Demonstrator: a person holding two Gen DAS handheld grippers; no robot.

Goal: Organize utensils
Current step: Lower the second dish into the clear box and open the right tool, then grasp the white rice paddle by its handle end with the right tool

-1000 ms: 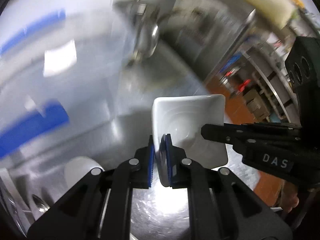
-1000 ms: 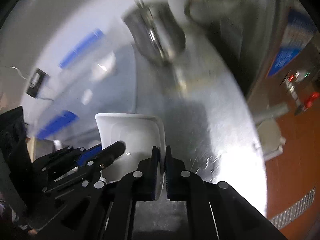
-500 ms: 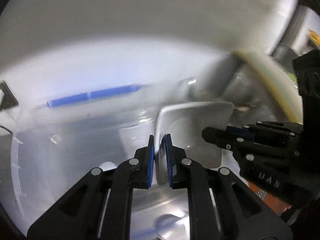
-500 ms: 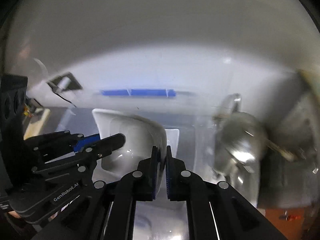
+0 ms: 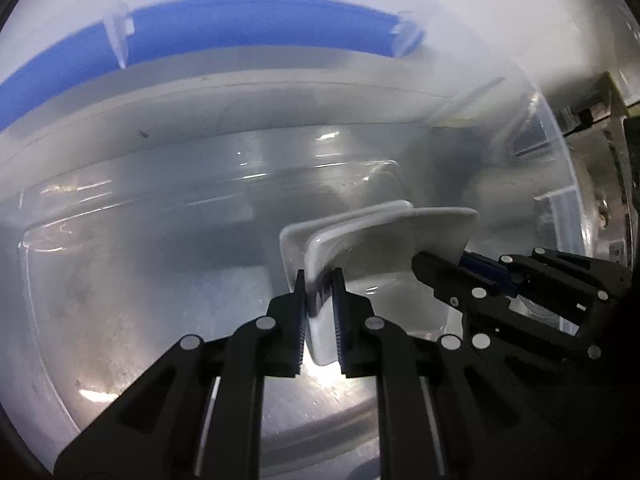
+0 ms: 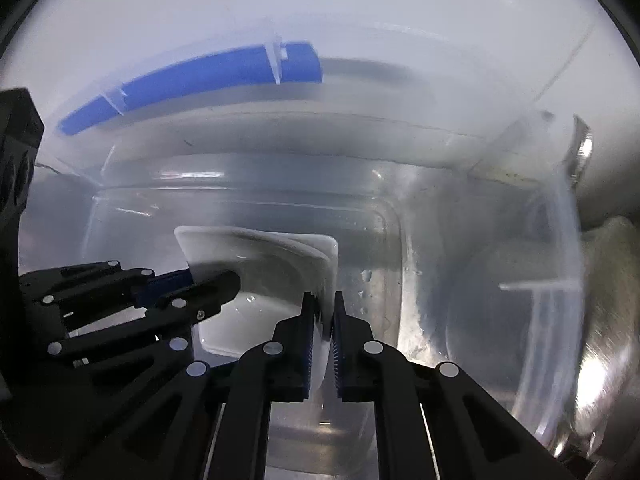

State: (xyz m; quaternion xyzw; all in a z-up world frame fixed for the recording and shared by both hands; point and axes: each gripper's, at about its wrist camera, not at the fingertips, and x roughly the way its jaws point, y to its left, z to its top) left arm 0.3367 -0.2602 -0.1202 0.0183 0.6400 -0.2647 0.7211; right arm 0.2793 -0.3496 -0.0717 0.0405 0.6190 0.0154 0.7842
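Observation:
A white square dish (image 5: 384, 240) hangs over the inside of a clear plastic bin (image 5: 120, 200). My left gripper (image 5: 320, 284) is shut on the dish's left rim. My right gripper (image 5: 444, 266) is shut on the opposite rim, coming in from the right. In the right wrist view the same dish (image 6: 256, 248) sits between my right gripper (image 6: 326, 304) and my left gripper (image 6: 208, 278), above the floor of the bin (image 6: 240, 152). A second white edge shows just behind the dish; I cannot tell whether it is another dish.
The bin has a blue handle (image 5: 240, 28) on its far rim, also in the right wrist view as the blue handle (image 6: 192, 76). A steel counter (image 6: 608, 360) shows through and beside the bin, with a shiny metal object (image 6: 580, 152) past its right wall.
Both grippers carried the dish sideways, away from the open steel counter and the metal pot, to over the clear bin and slightly down. Both grips stayed shut on it.

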